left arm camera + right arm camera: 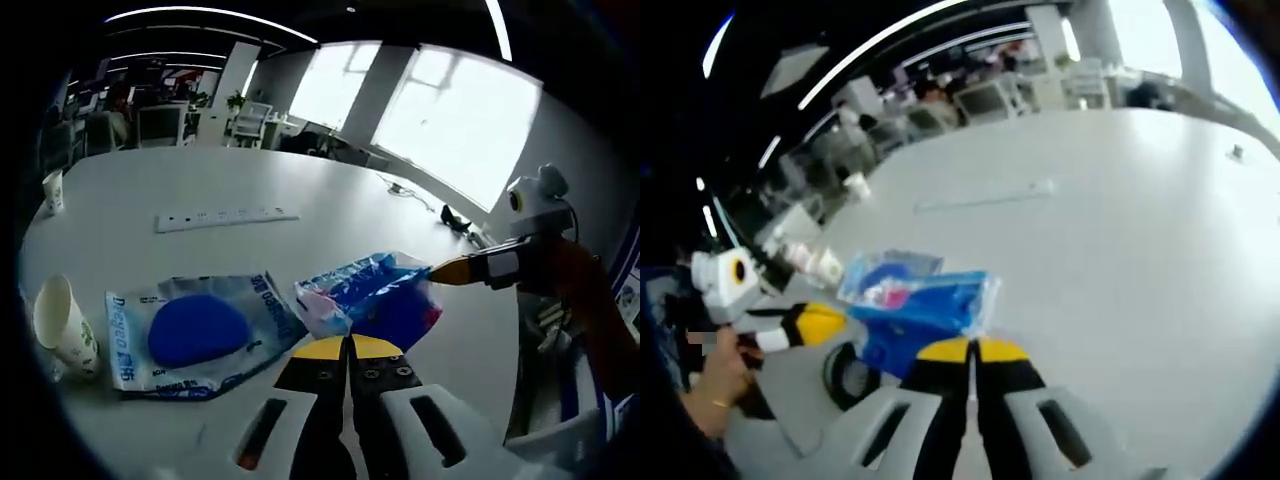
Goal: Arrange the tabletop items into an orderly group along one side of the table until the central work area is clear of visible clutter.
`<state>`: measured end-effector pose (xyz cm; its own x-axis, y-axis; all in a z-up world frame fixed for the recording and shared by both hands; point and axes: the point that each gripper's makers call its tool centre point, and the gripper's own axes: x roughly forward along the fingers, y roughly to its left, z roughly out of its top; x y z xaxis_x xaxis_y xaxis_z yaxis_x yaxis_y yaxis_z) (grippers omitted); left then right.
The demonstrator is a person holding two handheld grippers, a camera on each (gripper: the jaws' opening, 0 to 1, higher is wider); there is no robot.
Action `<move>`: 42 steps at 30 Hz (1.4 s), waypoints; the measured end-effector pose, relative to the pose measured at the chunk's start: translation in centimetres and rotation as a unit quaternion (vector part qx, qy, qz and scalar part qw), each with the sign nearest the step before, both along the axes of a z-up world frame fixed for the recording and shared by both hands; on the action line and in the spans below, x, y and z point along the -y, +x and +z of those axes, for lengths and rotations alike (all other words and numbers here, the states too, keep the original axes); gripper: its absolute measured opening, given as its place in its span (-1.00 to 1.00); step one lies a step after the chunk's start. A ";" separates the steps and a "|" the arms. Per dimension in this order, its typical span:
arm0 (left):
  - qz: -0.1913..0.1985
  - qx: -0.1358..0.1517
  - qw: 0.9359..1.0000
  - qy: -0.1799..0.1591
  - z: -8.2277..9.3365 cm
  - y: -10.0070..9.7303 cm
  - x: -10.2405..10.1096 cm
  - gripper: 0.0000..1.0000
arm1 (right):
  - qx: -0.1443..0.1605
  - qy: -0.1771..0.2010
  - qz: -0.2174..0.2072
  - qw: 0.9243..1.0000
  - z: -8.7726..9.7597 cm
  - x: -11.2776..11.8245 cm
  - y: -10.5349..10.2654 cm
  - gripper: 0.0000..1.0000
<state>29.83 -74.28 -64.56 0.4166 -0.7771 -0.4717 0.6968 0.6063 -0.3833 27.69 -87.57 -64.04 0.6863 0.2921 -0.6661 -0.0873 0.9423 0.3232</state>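
A crinkly blue and pink packet (378, 295) is held between both grippers just over the white table (330, 215). My left gripper (347, 345) is shut on its near edge. In the left gripper view, the right gripper (452, 270) comes in from the right, its yellow tip on the packet's far corner. In the right gripper view, my right gripper (971, 350) is shut on the packet (925, 305), and the left gripper (815, 324) meets it from the left. A clear bag with a blue round pad (195, 332) lies flat to the left.
A paper cup (62, 325) stands beside the bag at the table's edge, and another cup (52, 189) stands farther back. A white power strip (226, 216) lies mid-table. A dark cable (452, 216) trails near the windows. A person's hand (715, 378) holds the left gripper.
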 end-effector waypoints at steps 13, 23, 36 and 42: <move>0.002 -0.011 1.000 -0.016 -0.5 1.5 2.4 -1.00 | 0.000 -0.018 -0.008 1.000 -0.5 2.4 1.5 -1.00; 0.017 -0.016 1.000 -0.021 -1.3 2.7 3.5 -1.00 | -0.007 -0.036 -0.001 0.999 -1.7 3.4 2.6 -1.00; 0.032 -0.021 0.999 -0.014 -2.8 4.7 4.9 -1.00 | -0.016 -0.045 0.000 0.999 -3.3 4.7 4.6 -1.00; 0.038 -0.018 0.999 -0.001 -3.7 5.3 5.2 -1.00 | -0.016 -0.037 -0.009 0.999 -4.0 4.8 5.4 -1.00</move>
<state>35.11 -79.44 -68.26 0.4564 -0.7457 -0.4854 0.6348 0.6552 -0.4096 33.08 -92.39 -68.08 0.6693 0.2293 -0.7067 -0.0605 0.9649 0.2557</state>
